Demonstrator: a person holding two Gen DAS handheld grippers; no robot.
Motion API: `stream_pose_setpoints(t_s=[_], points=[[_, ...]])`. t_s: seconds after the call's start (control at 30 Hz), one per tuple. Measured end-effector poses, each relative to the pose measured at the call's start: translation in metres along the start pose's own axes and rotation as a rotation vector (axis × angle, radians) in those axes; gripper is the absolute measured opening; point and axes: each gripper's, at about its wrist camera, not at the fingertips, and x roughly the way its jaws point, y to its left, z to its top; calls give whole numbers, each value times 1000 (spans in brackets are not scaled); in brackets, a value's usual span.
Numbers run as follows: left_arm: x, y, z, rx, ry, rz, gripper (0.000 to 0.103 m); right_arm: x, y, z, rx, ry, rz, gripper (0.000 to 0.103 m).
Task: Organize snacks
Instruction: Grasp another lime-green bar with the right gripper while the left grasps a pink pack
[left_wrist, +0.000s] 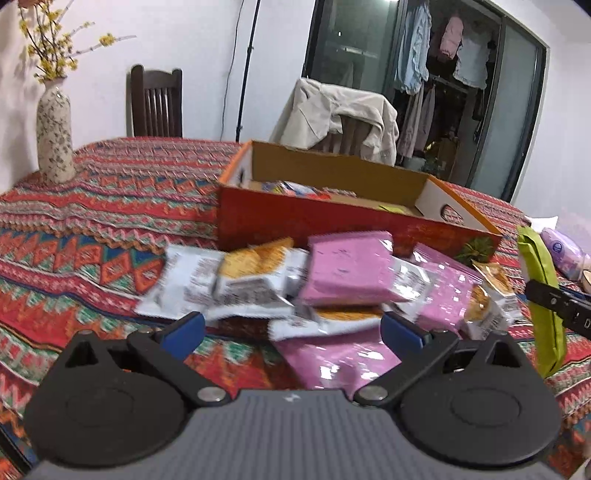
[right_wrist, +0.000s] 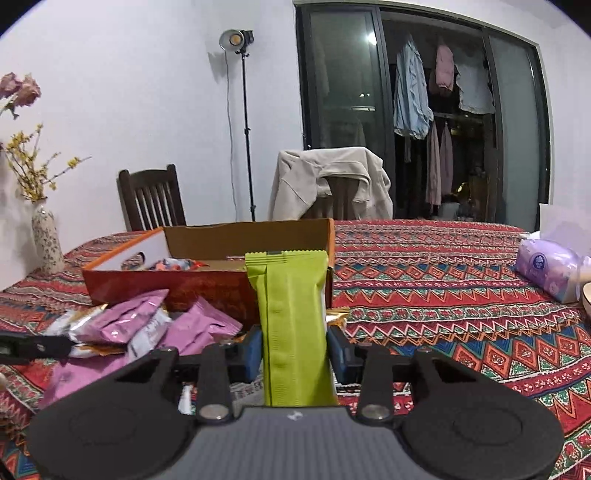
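My right gripper (right_wrist: 294, 352) is shut on a green snack packet (right_wrist: 291, 314), which stands upright between its blue pads; the same green snack packet (left_wrist: 541, 295) shows at the right edge of the left wrist view. My left gripper (left_wrist: 291, 330) is open just in front of a pile of pink snack packets (left_wrist: 347, 269) and white snack packets (left_wrist: 192, 280) on the table, with nothing pinched. Behind the pile stands an open orange cardboard box (left_wrist: 332, 221) holding a few wrapped snacks (right_wrist: 177, 264).
A patterned red tablecloth (right_wrist: 461, 288) covers the table. A flowered vase (left_wrist: 54, 138) stands at the far left, a purple tissue pack (right_wrist: 546, 266) at the right. Two chairs, one draped with a beige jacket (right_wrist: 328, 181), stand behind the table.
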Motion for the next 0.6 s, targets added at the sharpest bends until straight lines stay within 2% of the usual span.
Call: stream_pose_setpoints(t_s=[0.17,0.37,0.47,0.6], points=[[4,-27,-3,18,28,7,103,-5,4,-4,-5,-6,45,36],[14,-58,-4,77,46,74,103,-9,5,-11,-2,-1,89,36],[21,-64,-9,116,66,134,103,-11,4,-14,1,-1,105,36],[22,-54,-13,139,83,127,103,-13,1,-17,5,1,113,36]])
